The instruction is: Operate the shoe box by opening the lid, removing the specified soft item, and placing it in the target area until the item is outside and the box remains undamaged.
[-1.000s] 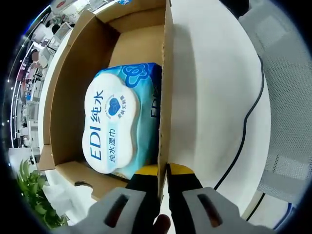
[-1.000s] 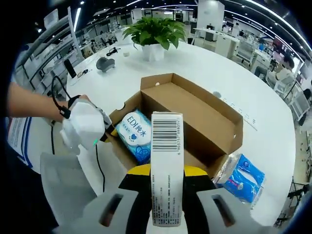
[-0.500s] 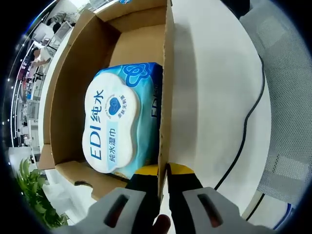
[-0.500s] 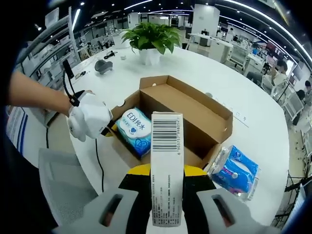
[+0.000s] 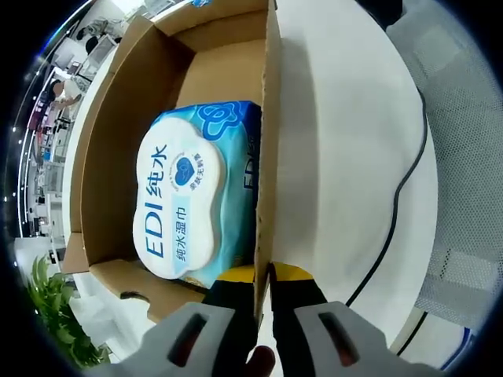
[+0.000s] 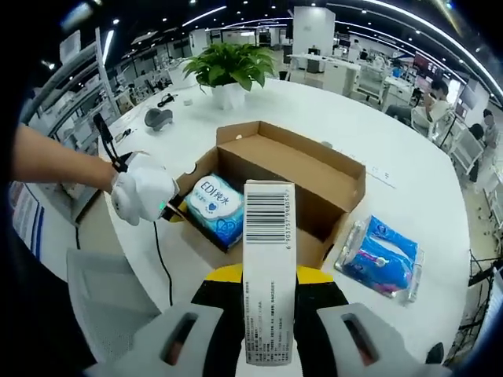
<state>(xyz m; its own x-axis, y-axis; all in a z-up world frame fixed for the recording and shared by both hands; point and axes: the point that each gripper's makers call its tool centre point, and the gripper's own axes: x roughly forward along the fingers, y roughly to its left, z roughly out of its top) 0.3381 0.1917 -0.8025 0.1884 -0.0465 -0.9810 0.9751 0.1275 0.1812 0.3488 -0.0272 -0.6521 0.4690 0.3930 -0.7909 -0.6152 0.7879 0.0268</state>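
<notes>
Left tongs [image 5: 262, 276] pinch the shoe box [image 6: 295, 169] wall; right tongs [image 6: 267, 279] clamp a barcoded carton [image 6: 267, 271]. Hold the wall steady, and set the carton onto the counter [image 6: 409, 184] gently.

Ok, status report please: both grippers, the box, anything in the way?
Left gripper shut on box wall. Right gripper shut on barcoded carton. Wipes pack inside open box. Blue packet outside.

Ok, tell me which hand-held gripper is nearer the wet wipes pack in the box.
Left. The left hand-held gripper is clamped on the box wall right beside the wipes pack. The right hand-held gripper holds a barcoded carton well back from the box.
</notes>
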